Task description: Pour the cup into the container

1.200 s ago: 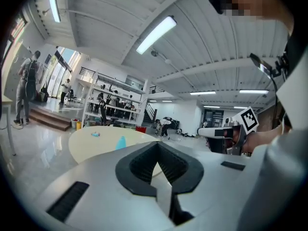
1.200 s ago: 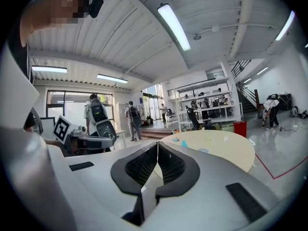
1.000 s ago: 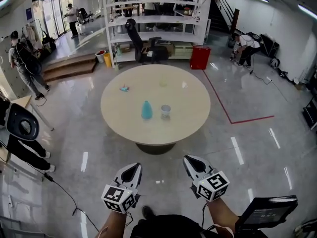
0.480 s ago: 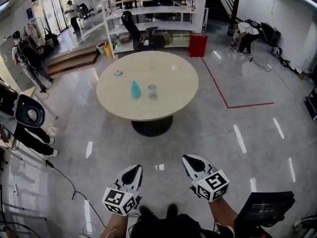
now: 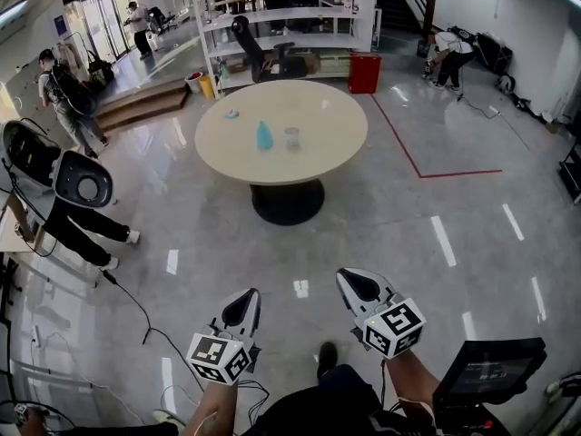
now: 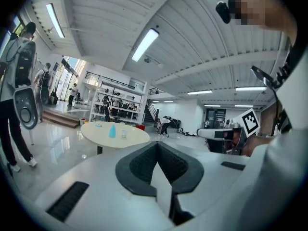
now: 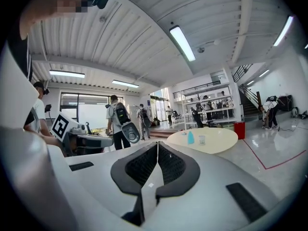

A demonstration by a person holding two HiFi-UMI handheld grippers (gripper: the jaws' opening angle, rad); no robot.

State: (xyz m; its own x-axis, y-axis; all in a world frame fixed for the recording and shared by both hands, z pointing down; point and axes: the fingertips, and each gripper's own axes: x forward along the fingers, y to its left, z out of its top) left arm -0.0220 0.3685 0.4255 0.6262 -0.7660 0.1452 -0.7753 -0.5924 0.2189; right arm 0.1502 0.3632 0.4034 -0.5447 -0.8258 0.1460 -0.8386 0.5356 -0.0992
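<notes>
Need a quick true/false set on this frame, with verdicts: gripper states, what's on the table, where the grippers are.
1. The left gripper holds the clear plastic cup. False: its jaws are together on nothing, and the cup stands on the round beige table.
2. The right gripper is shut and empty. True.
3. In the head view, the light-blue bottle-shaped container stands left of the cup. True.
4. Both grippers hang over the table. False: they are over the glossy grey floor, well short of the table.
</notes>
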